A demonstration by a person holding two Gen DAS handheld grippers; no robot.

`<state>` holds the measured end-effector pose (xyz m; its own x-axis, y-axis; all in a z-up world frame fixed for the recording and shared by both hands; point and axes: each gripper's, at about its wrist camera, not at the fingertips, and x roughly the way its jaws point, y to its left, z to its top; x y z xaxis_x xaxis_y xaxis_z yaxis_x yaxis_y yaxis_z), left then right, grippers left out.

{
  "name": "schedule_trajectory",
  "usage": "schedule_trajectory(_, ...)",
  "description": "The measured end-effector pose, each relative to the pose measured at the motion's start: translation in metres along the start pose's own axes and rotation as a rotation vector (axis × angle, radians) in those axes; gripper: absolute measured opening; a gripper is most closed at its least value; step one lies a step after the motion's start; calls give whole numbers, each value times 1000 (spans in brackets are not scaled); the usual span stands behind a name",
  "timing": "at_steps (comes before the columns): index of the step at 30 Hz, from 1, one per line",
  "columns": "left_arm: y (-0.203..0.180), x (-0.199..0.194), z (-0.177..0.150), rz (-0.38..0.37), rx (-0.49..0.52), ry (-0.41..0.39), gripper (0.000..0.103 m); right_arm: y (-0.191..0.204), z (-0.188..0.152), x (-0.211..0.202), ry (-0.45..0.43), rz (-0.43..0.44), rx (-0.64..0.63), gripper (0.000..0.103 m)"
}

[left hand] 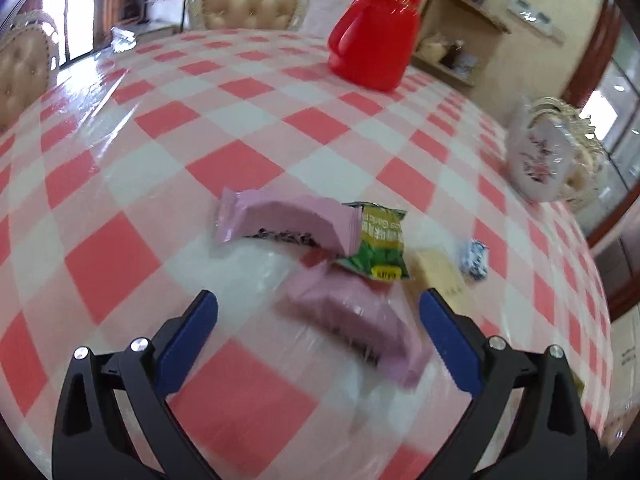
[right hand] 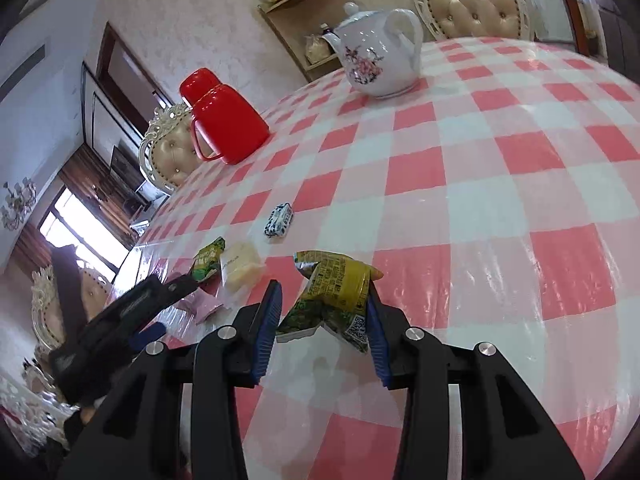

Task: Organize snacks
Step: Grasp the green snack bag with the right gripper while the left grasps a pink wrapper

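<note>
Two pink packets [left hand: 280,224], two green packets [left hand: 378,242], one blue candy [left hand: 476,260]

The checked table cover [left hand: 248,128] looks like shiny, smooth plastic. The red jug [left hand: 374,36] is glossy plastic; the teapot [right hand: 380,60] is shiny china.

Upside-down "Garlic" on green snack packet [left hand: 378,242]; other print unreadable
</note>
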<state>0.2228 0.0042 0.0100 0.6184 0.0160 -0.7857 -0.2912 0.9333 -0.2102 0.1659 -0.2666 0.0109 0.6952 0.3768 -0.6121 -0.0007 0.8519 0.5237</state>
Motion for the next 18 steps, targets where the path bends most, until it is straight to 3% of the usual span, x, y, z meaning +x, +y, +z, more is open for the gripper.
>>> schedule_trajectory(5,-14,5,-8,124,138,45,101,-8,1,2,20,17,46,40)
schedule_trajectory(8,4,-1,-11,171,125,41,101,-7,1,3,29,14,41,41)
schedule_trajectory(12,6,0,-9,134,138,33,100,-7,2,3,32,11,43,41)
schedule_trajectory(15,-10,-1,-14,125,229,23,83,-7,1,3,33,10,44,41)
schedule_trajectory(16,-13,-1,-15,116,245,16,68,-7,2,3,33,10,43,41)
schedule_trajectory(17,-16,-4,-16,105,262,-1,46,-6,1,3,32,8,38,41)
schedule_trajectory(18,-17,-6,-18,92,273,-11,37,-5,1,3,32,6,31,41)
